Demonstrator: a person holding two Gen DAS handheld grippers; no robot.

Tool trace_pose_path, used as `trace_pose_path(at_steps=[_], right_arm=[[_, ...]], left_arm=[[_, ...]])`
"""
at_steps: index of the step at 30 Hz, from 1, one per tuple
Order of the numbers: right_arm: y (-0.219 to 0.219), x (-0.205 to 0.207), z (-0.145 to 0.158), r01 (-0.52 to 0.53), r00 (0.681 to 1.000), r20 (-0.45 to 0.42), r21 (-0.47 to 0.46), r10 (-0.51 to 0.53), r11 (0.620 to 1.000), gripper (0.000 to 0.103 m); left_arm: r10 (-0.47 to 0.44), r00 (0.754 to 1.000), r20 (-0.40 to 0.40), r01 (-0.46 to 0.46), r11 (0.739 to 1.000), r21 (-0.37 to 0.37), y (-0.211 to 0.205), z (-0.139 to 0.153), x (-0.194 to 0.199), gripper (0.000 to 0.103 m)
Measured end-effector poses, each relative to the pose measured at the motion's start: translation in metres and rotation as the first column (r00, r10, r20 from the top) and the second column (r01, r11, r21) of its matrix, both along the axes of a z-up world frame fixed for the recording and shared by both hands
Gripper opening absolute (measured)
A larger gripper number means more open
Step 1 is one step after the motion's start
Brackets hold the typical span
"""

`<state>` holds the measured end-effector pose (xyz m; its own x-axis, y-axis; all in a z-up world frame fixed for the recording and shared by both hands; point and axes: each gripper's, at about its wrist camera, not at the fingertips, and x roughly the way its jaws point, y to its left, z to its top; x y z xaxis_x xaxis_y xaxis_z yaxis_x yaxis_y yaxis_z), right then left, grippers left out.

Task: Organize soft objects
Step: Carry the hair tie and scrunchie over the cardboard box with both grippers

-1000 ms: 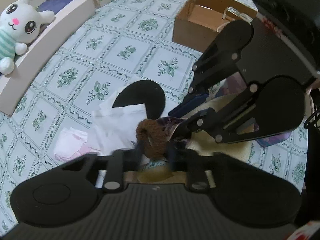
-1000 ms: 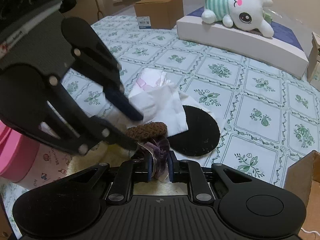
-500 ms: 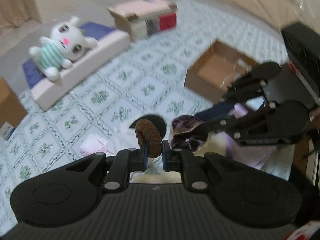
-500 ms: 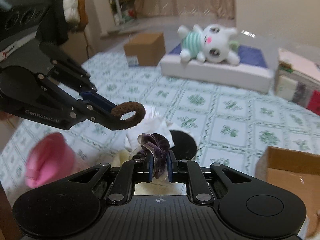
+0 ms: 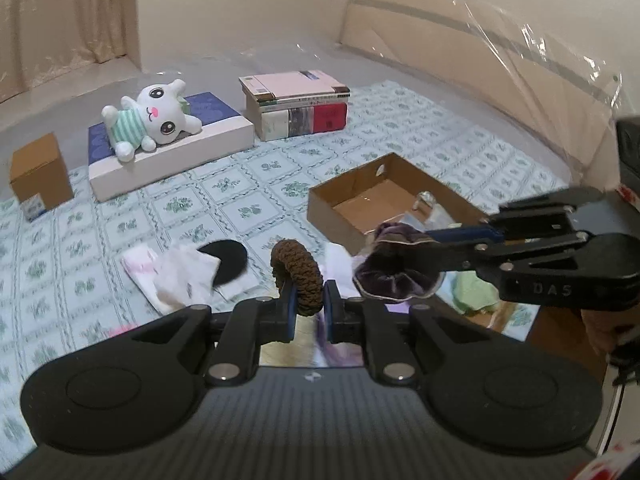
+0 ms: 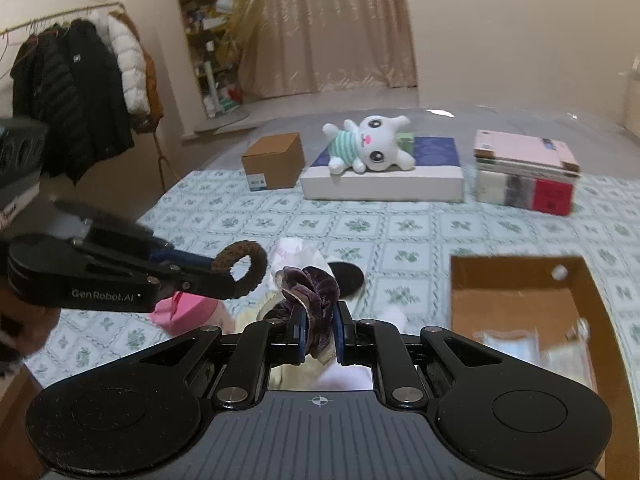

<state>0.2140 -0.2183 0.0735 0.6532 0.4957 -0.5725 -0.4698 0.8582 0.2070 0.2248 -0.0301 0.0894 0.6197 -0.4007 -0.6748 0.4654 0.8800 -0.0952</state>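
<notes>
My left gripper (image 5: pixel 308 312) is shut on a brown knitted hair tie (image 5: pixel 298 274) and holds it in the air; it also shows in the right wrist view (image 6: pixel 242 266). My right gripper (image 6: pixel 318 334) is shut on a purple velvet scrunchie (image 6: pixel 312 292), also lifted; the scrunchie shows in the left wrist view (image 5: pixel 394 268). Below lie white and pink cloths (image 5: pixel 172 276) and a black round pad (image 5: pixel 226 258) on the patterned sheet. An open cardboard box (image 5: pixel 384 200) with some items inside stands to the right, also in the right wrist view (image 6: pixel 520 296).
A white plush bunny (image 5: pixel 152 120) lies on a white flat box (image 5: pixel 172 152) at the back. A stack of books (image 5: pixel 296 104) stands beside it. A small closed carton (image 5: pixel 38 170) is at the far left. A pink container (image 6: pixel 188 310) sits below the left gripper.
Both grippers have risen well above the pile, each carrying its hair tie. The views now look out over the whole sheet instead of down at the cloths.
</notes>
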Motion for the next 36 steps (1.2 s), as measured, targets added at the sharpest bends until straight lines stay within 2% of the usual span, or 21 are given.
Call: trace_pose_path(at_steps=[4, 8, 13, 21, 36], right_arm=[[-0.016, -0.034, 0.001, 0.047, 0.999, 0.020, 0.012, -0.047, 0.999, 0.014], [-0.030, -0.064, 0.004, 0.087, 0.995, 0.046, 0.002, -0.087, 0.996, 0.014], [-0.050, -0.095, 0.003, 0.136, 0.989, 0.065, -0.007, -0.135, 0.991, 0.014], [-0.093, -0.129, -0.003, 0.232, 0.971, 0.060, -0.012, -0.231, 0.973, 0.014], [-0.138, -0.143, -0.022, 0.345, 0.939, 0.017, -0.062, -0.345, 0.937, 0.014]], left_arm=[[0.077, 0.996, 0.040, -0.076, 0.997, -0.031, -0.012, 0.000, -0.036, 0.011], [0.144, 0.989, 0.042, -0.138, 0.983, -0.119, -0.019, -0.001, -0.067, 0.011], [0.197, 0.980, 0.038, -0.189, 0.968, -0.166, -0.031, -0.008, -0.099, 0.011], [0.198, 0.980, -0.014, -0.196, 0.955, -0.222, -0.055, -0.025, -0.124, 0.011], [0.126, 0.991, -0.050, -0.134, 0.969, -0.209, -0.105, -0.041, -0.124, 0.011]])
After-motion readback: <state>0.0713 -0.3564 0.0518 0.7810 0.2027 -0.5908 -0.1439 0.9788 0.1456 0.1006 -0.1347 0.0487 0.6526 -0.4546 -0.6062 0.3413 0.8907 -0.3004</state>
